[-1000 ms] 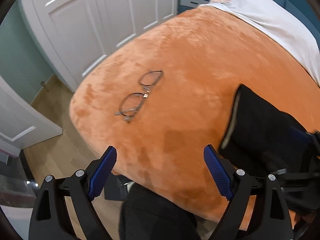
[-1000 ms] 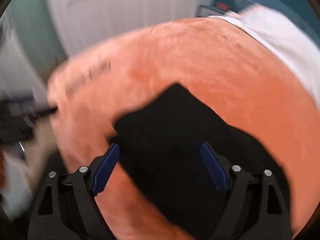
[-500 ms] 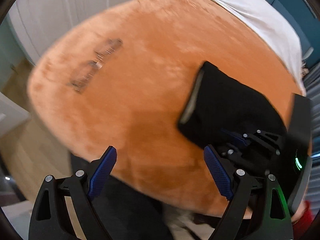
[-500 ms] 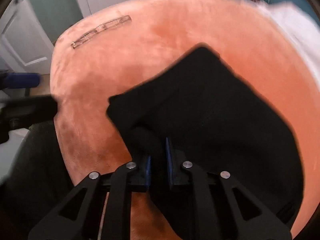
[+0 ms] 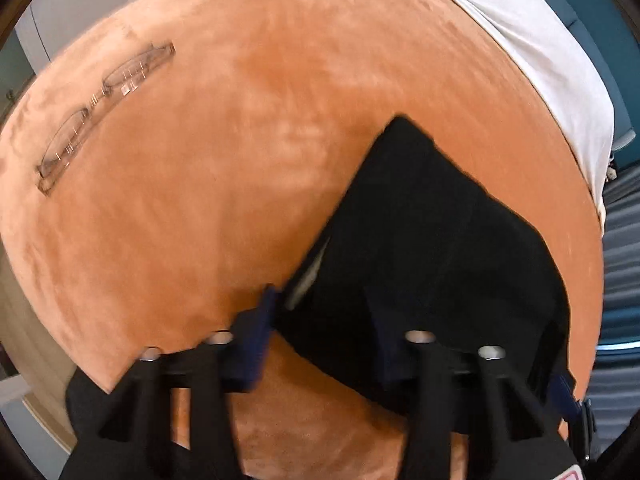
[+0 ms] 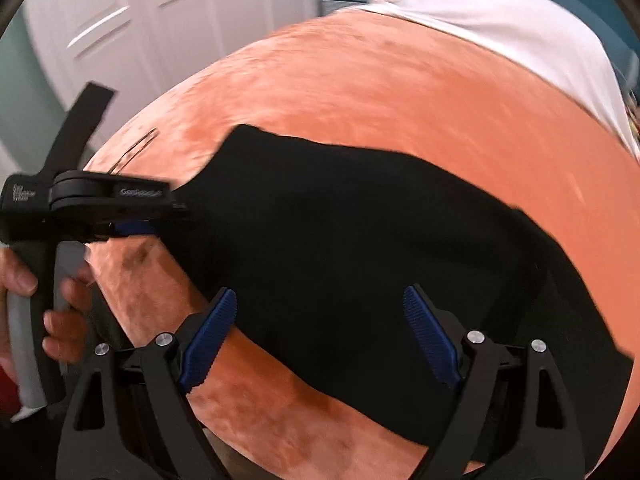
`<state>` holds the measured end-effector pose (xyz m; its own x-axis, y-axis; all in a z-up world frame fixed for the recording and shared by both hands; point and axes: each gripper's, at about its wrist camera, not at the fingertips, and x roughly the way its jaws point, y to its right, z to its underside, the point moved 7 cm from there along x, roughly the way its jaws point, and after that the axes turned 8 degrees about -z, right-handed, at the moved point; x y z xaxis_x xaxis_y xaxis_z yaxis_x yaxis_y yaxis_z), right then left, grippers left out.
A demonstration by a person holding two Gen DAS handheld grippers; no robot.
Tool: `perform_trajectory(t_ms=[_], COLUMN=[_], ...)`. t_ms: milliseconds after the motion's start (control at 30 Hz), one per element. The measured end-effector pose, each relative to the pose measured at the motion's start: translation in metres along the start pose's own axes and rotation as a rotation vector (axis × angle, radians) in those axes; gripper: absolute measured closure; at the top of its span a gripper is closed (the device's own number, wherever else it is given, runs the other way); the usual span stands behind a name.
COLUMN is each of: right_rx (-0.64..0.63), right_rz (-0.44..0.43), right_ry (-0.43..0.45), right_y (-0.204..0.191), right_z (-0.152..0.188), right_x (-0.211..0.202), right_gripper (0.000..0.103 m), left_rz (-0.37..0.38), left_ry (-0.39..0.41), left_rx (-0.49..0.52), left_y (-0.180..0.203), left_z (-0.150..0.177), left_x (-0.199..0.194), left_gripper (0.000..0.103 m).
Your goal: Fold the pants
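Close to the right wrist camera, the right tongs (image 6: 320, 336) are spread wide with nothing between their blue pads (image 6: 210, 338). They hang just over the near part of the black pants (image 6: 360, 248). The pants lie in a flat dark heap on the orange blanket (image 6: 400, 96) that covers the bed.

On the left side of that view, a hand (image 6: 48, 300) holds the grey handle of the left tongs (image 6: 156, 224). Their blue tip is right at the left edge of the pants.

From the left wrist camera, the left tongs (image 5: 320, 336) look blurry. One blue pad (image 5: 256, 336) sits on the orange blanket (image 5: 240, 160) by the edge of the pants (image 5: 420, 240). The other pad is over the black cloth. The edge of the pants runs between the two pads, and there is a gap between them, but the blur makes it hard to tell if they are pinching the cloth.

Farther out, a pair of glasses (image 5: 104, 108) lies on the blanket, well away from the pants, near the far left edge of the bed. Past the blanket on the right, a white sheet (image 5: 540, 48) covers the far end of the bed. White cupboard doors (image 6: 160, 20) stand behind the bed in the right wrist view.
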<state>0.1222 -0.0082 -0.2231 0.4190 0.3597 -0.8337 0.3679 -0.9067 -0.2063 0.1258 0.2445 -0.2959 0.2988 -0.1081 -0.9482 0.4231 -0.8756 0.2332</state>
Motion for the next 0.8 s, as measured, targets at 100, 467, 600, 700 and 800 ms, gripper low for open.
perform_trajectory(t_ms=[100,467,600,700,800], right_rx=[0.12,0.228,0.374,0.396,0.391], right_rz=[-0.075,0.034,0.04,0.119,0.108], right_ry=[0.068,0.093,0.104,0.075,-0.005], right_y=[0.013,0.068,0.131,0.181,0.214], right_z=[-0.007,-0.012,-0.04,-0.06,-0.072], right_x=[-0.021,-0.02,-0.017,-0.005,0.016], right_gripper=[0.019,0.029,0.044,0.044,0.044], left_rz=[0.128,-0.017,-0.081,-0.098,-0.101], left_ry=[0.029,-0.089,-0.071,-0.057,-0.053], left_rx=[-0.027,-0.072,-0.024,0.002,0.032], left_y=[-0.001,0.002,0.013,0.016,0.017], left_z=[-0.005,0.016,0.016,0.02,0.026], left_x=[-0.028,0.012,0.017,0.018,0.017], left_gripper=[0.085,0.011,0.014,0.017,0.017])
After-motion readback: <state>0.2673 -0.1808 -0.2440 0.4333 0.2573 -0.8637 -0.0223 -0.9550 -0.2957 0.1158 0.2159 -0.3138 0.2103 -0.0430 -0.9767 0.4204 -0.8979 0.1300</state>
